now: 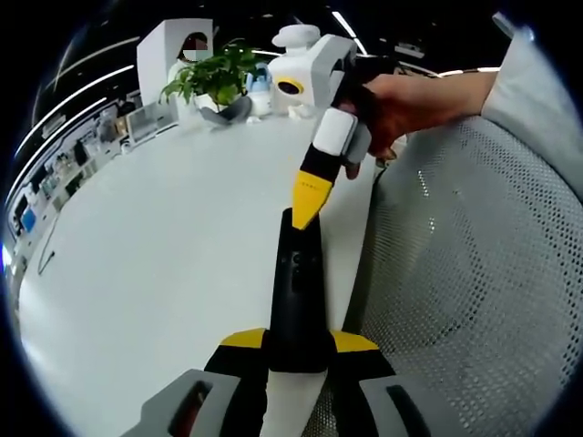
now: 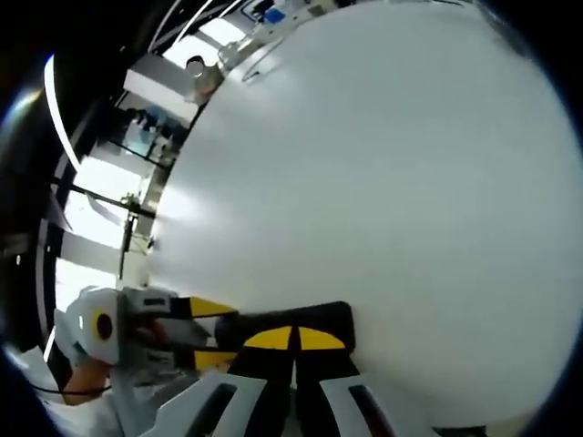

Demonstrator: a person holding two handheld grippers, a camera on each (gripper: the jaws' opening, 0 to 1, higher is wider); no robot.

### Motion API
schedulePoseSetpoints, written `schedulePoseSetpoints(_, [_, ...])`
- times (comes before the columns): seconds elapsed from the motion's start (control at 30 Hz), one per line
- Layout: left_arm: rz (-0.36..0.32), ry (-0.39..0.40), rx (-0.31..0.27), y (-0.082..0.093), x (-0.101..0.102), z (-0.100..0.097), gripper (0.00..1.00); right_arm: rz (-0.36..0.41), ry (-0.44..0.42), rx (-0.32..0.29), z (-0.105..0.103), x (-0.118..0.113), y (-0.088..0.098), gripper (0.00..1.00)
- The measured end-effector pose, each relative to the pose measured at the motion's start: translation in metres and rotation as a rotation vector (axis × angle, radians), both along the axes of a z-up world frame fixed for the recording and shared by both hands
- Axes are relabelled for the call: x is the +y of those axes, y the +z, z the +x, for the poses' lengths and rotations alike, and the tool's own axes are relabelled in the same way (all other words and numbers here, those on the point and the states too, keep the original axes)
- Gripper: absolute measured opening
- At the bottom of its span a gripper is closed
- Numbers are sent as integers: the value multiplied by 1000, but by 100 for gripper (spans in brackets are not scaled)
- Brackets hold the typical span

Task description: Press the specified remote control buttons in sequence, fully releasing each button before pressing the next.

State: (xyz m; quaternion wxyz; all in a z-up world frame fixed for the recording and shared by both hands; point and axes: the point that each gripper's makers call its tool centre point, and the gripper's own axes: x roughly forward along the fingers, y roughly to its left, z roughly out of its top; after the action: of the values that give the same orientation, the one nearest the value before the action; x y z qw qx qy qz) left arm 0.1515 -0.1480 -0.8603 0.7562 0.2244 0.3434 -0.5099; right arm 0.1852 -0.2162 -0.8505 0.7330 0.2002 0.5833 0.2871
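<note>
A long black remote control (image 1: 296,291) lies between the yellow-tipped jaws of my left gripper (image 1: 298,341), which is shut on its near end above the white table (image 1: 155,255). My right gripper (image 1: 310,196) reaches in from the upper right, held by a hand (image 1: 410,100). Its jaws are together and their yellow tip touches the remote's far end. In the right gripper view, the shut right gripper (image 2: 293,339) rests on the remote control (image 2: 335,319), and the left gripper (image 2: 214,335) holds the remote from the left.
A grey mesh chair (image 1: 474,255) stands close along the table's right edge. A potted plant (image 1: 214,77) and a white block (image 1: 173,50) sit at the table's far end. Shelves and bright windows (image 2: 100,209) lie beyond the table.
</note>
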Motion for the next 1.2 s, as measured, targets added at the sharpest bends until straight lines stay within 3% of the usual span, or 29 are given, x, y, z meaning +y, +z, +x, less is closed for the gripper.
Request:
schedulePoseSetpoints(0.07, [0,0,0,0,0,0,25,6,-19,11,0,0,0,0])
schedulePoseSetpoints(0.2, [-2,-2,-1,0,0,0,25,-30,30,-31,0,2,2,0])
schedulePoseSetpoints(0.33, [-3,-4,-3,0,0,0,25,-37,47,-30,0,2,3,0])
schedulePoseSetpoints(0.57, [-4,-7,-4,1,-1,-1,25,18,59,-70,2,12,9,0])
schedulePoseSetpoints(0.97, [-6,-2,-3,1,0,-1,25,-68,133,-178,3,15,3,0])
schedulePoseSetpoints(1.07, [-8,-1,-4,1,0,-1,25,-68,129,-174,4,14,3,0])
schedulePoseSetpoints(1.2, [-17,8,3,2,0,-1,25,-36,56,-138,5,12,1,0])
